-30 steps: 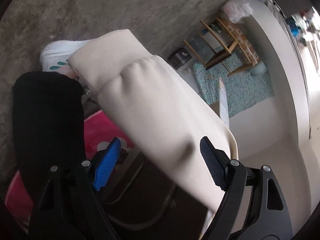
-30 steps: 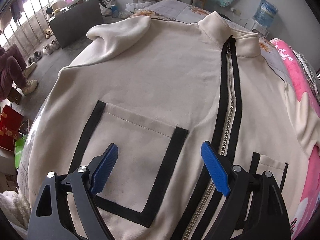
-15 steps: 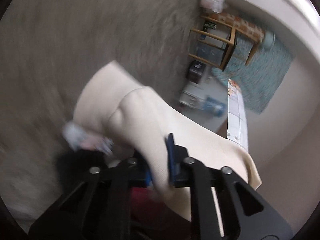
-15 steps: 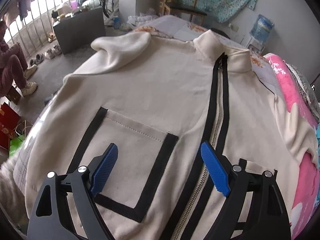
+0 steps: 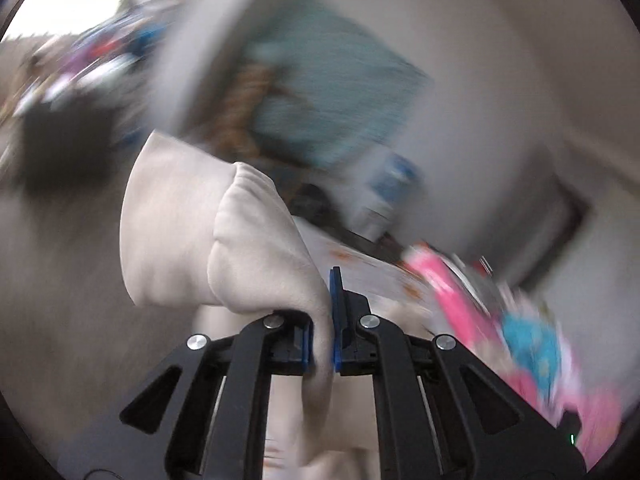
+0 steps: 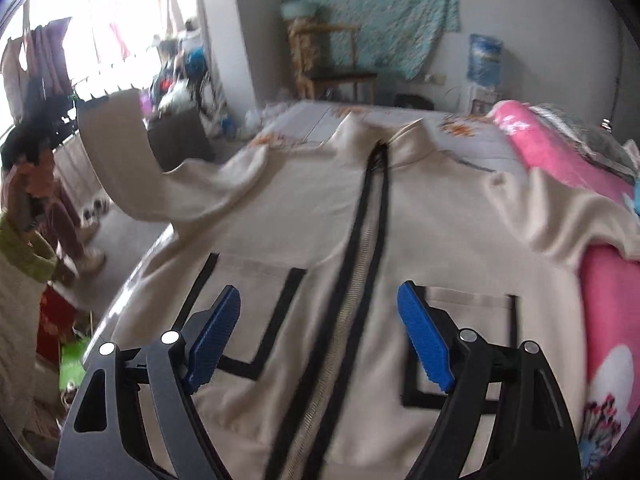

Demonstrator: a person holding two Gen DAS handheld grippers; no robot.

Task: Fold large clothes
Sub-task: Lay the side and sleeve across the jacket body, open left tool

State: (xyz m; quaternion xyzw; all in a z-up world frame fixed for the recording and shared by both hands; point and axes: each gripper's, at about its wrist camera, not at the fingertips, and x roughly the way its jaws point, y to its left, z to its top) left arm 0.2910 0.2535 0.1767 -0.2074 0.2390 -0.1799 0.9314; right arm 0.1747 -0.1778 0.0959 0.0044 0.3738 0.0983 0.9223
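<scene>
Our left gripper (image 5: 322, 312) has its blue pads pressed together on the cream sleeve (image 5: 224, 240) of the jacket (image 6: 360, 264), the cuff end bunching up above the jaws and the rest of the fabric hanging down between the black arms. The left wrist view is badly blurred, so beyond a pink blanket (image 5: 452, 292) at the right and a teal cloth (image 5: 332, 92) on the far wall we cannot make out much. Our right gripper (image 6: 320, 340) hovers with its jaws spread wide and nothing between them, above the jacket's front. The jacket lies face up on the bed, its black-edged zipper (image 6: 360, 240) running up the middle to the collar, a black-trimmed pocket (image 6: 248, 312) on either side. From the right wrist view we see the held sleeve (image 6: 132, 168) lifted off the bed at the left, arching up over the floor. The pink blanket (image 6: 560, 160) lies along the jacket's right edge
</scene>
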